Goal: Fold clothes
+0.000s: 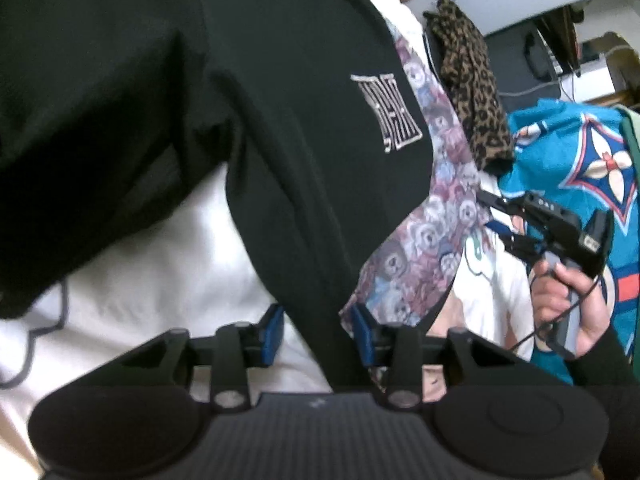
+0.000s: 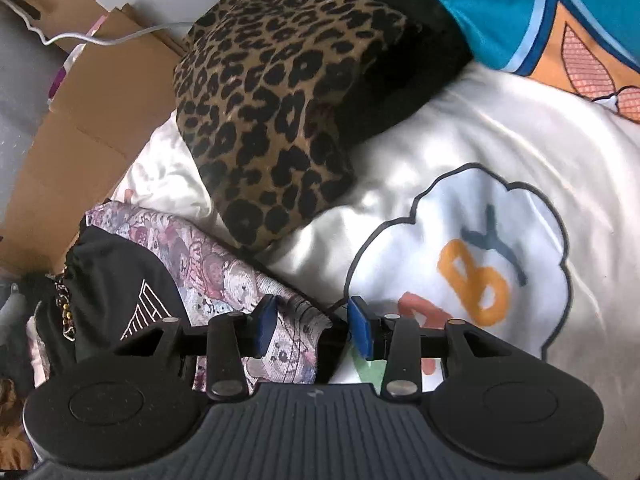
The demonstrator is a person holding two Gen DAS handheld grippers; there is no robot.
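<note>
A black T-shirt (image 1: 240, 120) with a white logo fills the upper left of the left wrist view, draped over a bear-print cloth (image 1: 432, 220). A strip of the shirt runs down between the blue pads of my left gripper (image 1: 318, 332); the pads stand apart and do not press it. To the right, a hand holds my right gripper (image 1: 492, 218) with its fingers parted above the white bedding. In the right wrist view, my right gripper (image 2: 312, 326) is open over the edge of the bear-print cloth (image 2: 224, 264). The black T-shirt (image 2: 120, 292) lies bunched at the left.
A folded leopard-print cloth (image 2: 272, 112) rests on white bedding (image 2: 500, 152) with a cloud print. A teal patterned cloth (image 2: 500, 12) lies at the far right. Flattened cardboard (image 2: 92, 120) and a white cable (image 2: 100, 38) are beyond the bed's left edge.
</note>
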